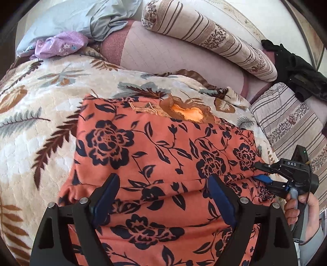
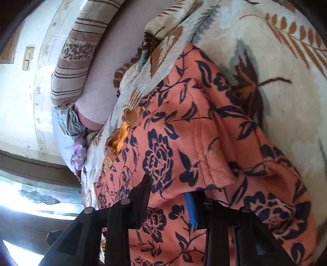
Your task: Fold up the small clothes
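Left wrist view shows your left gripper [image 1: 163,196] poised over the orange floral garment [image 1: 163,155], with its two blue-padded fingers [image 1: 106,196] spread wide apart and nothing between them. You can see the garment lying on the leaf-patterned blanket [image 1: 40,114], partly folded, with a horizontal fold line running across it just ahead of the fingers. A brown lace neckline [image 1: 188,112] with an orange lining sits at the garment's far edge. At the right of this view your right gripper [image 1: 263,171] meets the garment's right edge; its dark upper finger lies on top of the cloth and its blue pad [image 1: 264,179] shows below. Your right hand [image 1: 302,206] holds its handle.

Right wrist view confirms that the right gripper [image 2: 169,196] has its fingers apart, with one blue pad [image 2: 191,210] tucked under a folded flap of the orange floral garment [image 2: 184,143] and the dark finger [image 2: 143,190] resting above the cloth. You cannot tell whether the flap is pinched.

Beyond the blanket lie a striped bolster [image 1: 214,34], a second striped pillow [image 1: 290,122], a pale blue cloth [image 1: 81,18], a purple floral cloth [image 1: 61,44] and a black item [image 1: 296,67]
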A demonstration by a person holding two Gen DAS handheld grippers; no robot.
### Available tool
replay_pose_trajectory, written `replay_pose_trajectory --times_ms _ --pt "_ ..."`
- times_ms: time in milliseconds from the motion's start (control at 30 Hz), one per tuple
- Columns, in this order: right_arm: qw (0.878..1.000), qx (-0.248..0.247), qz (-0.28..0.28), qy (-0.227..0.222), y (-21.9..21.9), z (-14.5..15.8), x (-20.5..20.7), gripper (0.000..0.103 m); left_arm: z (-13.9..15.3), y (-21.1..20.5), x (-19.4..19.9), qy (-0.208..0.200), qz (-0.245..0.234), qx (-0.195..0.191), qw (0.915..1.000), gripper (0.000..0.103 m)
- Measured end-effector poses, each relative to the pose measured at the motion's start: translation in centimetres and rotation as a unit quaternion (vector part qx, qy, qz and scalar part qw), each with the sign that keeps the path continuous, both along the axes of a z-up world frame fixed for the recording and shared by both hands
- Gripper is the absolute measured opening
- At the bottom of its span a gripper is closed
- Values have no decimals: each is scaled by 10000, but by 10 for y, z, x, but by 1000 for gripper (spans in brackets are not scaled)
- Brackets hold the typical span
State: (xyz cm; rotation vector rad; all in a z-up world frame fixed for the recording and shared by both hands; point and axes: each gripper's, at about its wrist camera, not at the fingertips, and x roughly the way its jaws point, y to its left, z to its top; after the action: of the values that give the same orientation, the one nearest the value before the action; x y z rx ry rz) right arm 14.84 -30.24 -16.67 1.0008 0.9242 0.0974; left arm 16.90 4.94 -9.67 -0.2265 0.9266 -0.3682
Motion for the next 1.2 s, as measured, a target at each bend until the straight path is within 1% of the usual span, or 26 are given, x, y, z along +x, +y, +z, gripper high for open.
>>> replay_pose_trajectory --times_ms 33,67,100,133,200,233,300,367,400,467,500,533,567,600,633,733,767,800,833,867,933,1000,1033,1100,1167,1200 --pt "9999 108 -65 46 -2 -4 -1 37 -2 -2 0 43 -13 -43 10000 88" --pt "9996 217 -97 115 -4 -9 -2 37 -3 -4 -2 69 -32 -72 9999 88" --pt "9996 262 -74 80 -6 -9 -1 37 -4 -7 -4 74 -75 -94 9999 88" --pt "9999 112 -2 -35 -5 -3 0 37 -4 -9 -6 61 -124 -87 9999 88" --pt "9987 -419 211 -196 3 21 3 23 -4 -12 -10 -3 -206 13 9998 88" --pt "9976 -570 273 -276 4 34 3 9 -3 -12 -12 -56 -228 61 9997 88" --pt "9922 -1016 365 -629 13 73 7 8 -2 -10 -13 -128 -204 87 9997 88" --pt "9851 -1336 362 -1022 17 107 13 8 -2 -7 -11 -97 -130 10 9999 88" --pt "9796 -1555 302 -1240 18 125 19 7 -3 -5 -9 -67 -92 -26 9999 88" --pt "9715 -1841 104 -1492 14 143 30 8 -5 -4 -7 -39 -47 -59 10000 88" --pt "9703 -1903 18 -1491 10 142 38 8 -6 -4 -6 -32 -39 -72 10000 88" --pt "9754 -1775 18 -1306 6 130 48 12 -6 -4 -5 -28 -37 -85 10000 88" --pt "9842 -1514 99 -909 1 106 57 27 -8 -5 -3 -19 -32 -102 9999 88" --pt "9894 -1312 178 -593 -1 85 59 38 -8 -7 -1 -9 -25 -123 9999 88" --pt "9928 -1104 220 -412 0 66 52 58 -10 -8 2 1 -36 -153 9999 88" --pt "9958 -683 -110 -591 0 38 -1 58 -18 -13 16 143 -34 -210 9997 88" --pt "9964 -515 -244 -635 2 31 -17 62 -21 -14 21 210 -1 -239 9995 88" --pt "9968 -459 -313 -576 6 23 -27 65 -23 -15 24 258 41 -290 9992 88" --pt "9982 -474 -127 -334 15 12 -29 67 -24 -15 26 288 84 -336 9990 88" --pt "9988 -406 90 -239 22 3 -26 67 -24 -15 27 299 105 -379 9988 88" --pt "9978 -608 203 -162 31 -4 -15 67 -22 -14 25 306 127 -424 9986 88" --pt "9971 -726 220 -66 37 2 -1 67 -20 -11 20 238 137 -423 9987 88" --pt "9960 -829 338 -6 44 7 11 66 -19 -9 17 202 148 -405 9989 88" --pt "9940 -1023 371 135 49 13 24 62 -19 -5 16 199 167 -384 9989 88" --pt "9933 -1054 356 308 53 14 35 40 -19 -1 15 203 198 -394 9988 88" --pt "9939 -940 298 495 53 8 40 39 -19 0 15 213 217 -403 9987 88"
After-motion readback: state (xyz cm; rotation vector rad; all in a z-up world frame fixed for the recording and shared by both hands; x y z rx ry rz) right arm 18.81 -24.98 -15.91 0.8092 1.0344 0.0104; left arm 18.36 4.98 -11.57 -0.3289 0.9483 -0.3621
